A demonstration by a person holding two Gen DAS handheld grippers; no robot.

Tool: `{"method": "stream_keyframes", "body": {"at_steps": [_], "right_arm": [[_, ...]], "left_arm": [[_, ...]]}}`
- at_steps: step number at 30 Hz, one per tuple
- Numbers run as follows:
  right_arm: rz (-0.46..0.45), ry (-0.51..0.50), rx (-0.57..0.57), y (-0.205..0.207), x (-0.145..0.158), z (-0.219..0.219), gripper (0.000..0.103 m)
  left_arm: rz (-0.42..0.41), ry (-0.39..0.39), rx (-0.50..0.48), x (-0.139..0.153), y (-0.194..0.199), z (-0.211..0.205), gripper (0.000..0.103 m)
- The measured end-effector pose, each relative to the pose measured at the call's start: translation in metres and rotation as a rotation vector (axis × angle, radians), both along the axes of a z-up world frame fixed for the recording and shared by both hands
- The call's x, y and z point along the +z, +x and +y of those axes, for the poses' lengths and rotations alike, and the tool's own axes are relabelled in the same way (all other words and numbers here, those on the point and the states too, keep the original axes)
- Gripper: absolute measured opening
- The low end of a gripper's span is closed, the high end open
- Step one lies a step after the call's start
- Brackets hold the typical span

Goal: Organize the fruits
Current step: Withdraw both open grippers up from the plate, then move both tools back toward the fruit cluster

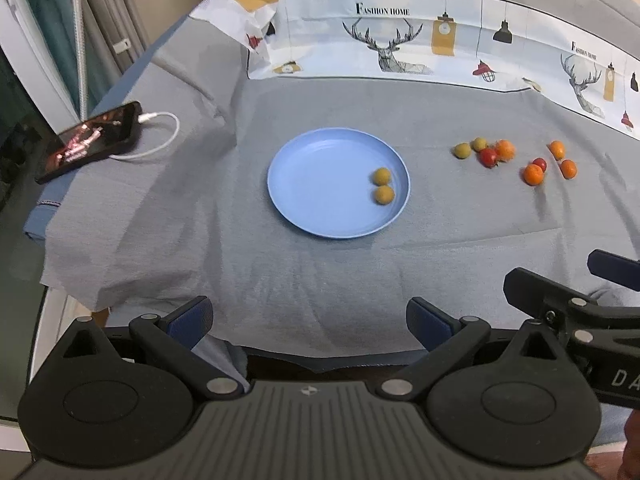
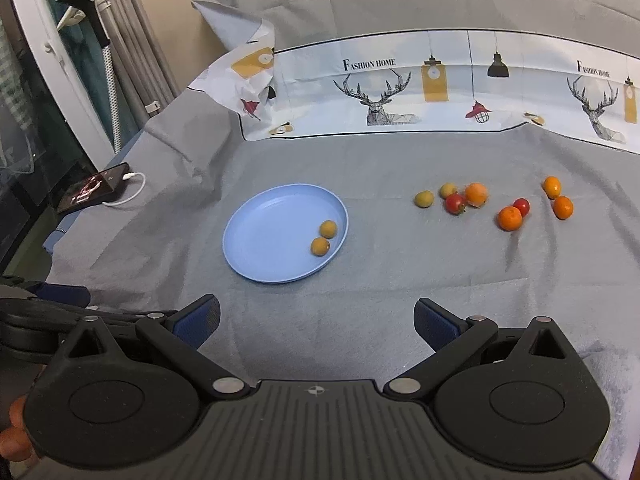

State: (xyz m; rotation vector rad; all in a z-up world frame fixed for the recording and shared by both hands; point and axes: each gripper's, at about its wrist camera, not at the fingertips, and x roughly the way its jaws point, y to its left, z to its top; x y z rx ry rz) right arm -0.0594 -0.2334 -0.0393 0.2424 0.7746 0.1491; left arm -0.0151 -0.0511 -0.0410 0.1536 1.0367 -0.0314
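A blue plate point(image 1: 316, 184) point(image 2: 268, 236) lies on the grey cloth with two brownish-yellow fruits point(image 1: 382, 176) point(image 2: 328, 229) near its right rim. Right of the plate lie loose fruits: two green-yellow ones point(image 1: 462, 150) point(image 2: 423, 199), red tomatoes point(image 1: 488, 157) point(image 2: 455, 203) and several orange ones point(image 1: 533, 174) point(image 2: 509, 218). My left gripper point(image 1: 310, 318) is open and empty, well short of the plate. The right gripper point(image 2: 316, 320) is also open and empty, near the cloth's front; part of it shows in the left wrist view point(image 1: 560, 300).
A phone point(image 1: 92, 140) point(image 2: 94, 192) with a white charging cable lies at the cloth's left edge. A printed deer-pattern cloth point(image 1: 400, 40) point(image 2: 400, 92) runs along the back. Curtains and a white frame stand at far left. Bare grey cloth stretches between grippers and plate.
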Motion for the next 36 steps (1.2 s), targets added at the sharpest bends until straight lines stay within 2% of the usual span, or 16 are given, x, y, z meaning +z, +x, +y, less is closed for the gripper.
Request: {"method": "stream_keyframes", "body": {"at_steps": [10, 19, 23, 30, 36], "right_arm": [[0.009, 0.048, -0.085, 0.016, -0.019, -0.031, 0.102], [0.049, 0.043, -0.297, 0.038, -0.06, -0.1, 0.102], [0.04, 0.014, -0.371, 0.049, -0.081, -0.131, 0.102], [0.003, -0.07, -0.409, 0.092, -0.12, -0.17, 0.102], [-0.023, -0.122, -0.381, 0.147, -0.156, -0.19, 0.102]], "left_arm": [[0.037, 0.032, -0.035, -0.008, 0.029, -0.03, 0.103], [0.092, 0.02, -0.101, -0.019, 0.082, -0.085, 0.103], [0.08, 0.042, -0.149, -0.028, 0.11, -0.118, 0.103], [0.057, 0.106, -0.226, -0.064, 0.184, -0.18, 0.103], [0.135, 0.127, -0.295, -0.116, 0.255, -0.221, 0.103]]}}
